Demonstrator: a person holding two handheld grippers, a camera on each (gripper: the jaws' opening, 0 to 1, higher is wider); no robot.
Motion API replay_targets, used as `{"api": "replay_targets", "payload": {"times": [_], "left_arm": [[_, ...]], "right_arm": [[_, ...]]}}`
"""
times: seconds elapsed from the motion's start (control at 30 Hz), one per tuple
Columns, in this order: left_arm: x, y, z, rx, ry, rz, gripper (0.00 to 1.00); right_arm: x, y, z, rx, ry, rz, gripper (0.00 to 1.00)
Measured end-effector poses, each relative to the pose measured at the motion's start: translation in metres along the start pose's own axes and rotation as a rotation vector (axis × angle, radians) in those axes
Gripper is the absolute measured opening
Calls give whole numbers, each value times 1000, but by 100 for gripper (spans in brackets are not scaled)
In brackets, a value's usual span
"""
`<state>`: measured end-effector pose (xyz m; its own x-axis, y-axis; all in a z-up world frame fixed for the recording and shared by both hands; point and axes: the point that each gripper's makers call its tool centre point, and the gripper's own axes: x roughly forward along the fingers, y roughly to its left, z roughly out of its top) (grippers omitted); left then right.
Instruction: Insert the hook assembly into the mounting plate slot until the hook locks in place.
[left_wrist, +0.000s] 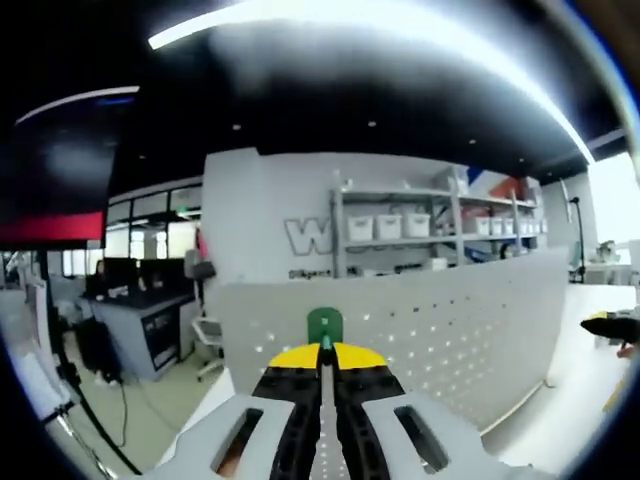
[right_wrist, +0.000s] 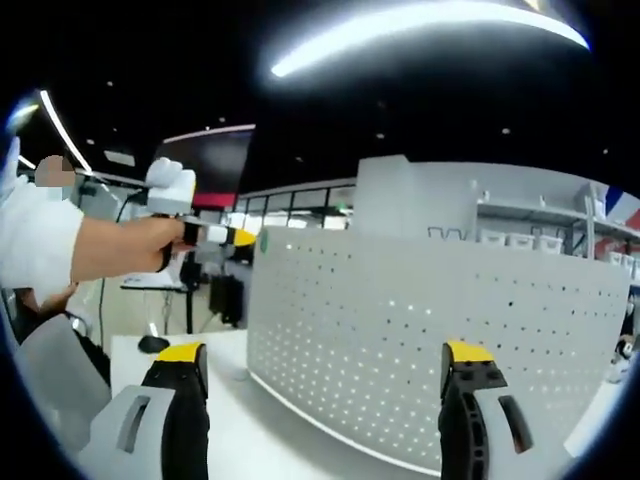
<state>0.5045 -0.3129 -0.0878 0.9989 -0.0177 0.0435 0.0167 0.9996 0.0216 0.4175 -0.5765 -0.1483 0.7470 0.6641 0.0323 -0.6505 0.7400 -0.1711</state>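
The white perforated mounting plate (left_wrist: 440, 335) stands upright on the table. In the left gripper view my left gripper (left_wrist: 324, 352) is shut on a small green hook (left_wrist: 324, 323), whose top sticks up past the yellow tips, just in front of the plate's upper left edge. The right gripper view shows the plate (right_wrist: 430, 340) head-on between the jaws of my right gripper (right_wrist: 322, 356), which is open with nothing in it. There a hand holds the left gripper (right_wrist: 238, 237) at the plate's top left corner, the green hook (right_wrist: 264, 241) against the edge.
The plate rests on a white table (right_wrist: 230, 420). A person's arm in a white sleeve (right_wrist: 40, 240) reaches in from the left. Behind the plate are shelves with white bins (left_wrist: 400, 225), a dark desk (left_wrist: 140, 310) and an office chair.
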Motion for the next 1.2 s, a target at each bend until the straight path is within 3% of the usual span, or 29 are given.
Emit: {"api": "replay_targets", "payload": {"times": [0.27, 1.2], "left_arm": [[12, -8, -4, -7, -6, 3, 2], [24, -1, -7, 15, -28, 23, 2]], "right_arm": [[2, -3, -4, -7, 17, 3, 97], [4, -8, -5, -13, 37, 6, 93]]}}
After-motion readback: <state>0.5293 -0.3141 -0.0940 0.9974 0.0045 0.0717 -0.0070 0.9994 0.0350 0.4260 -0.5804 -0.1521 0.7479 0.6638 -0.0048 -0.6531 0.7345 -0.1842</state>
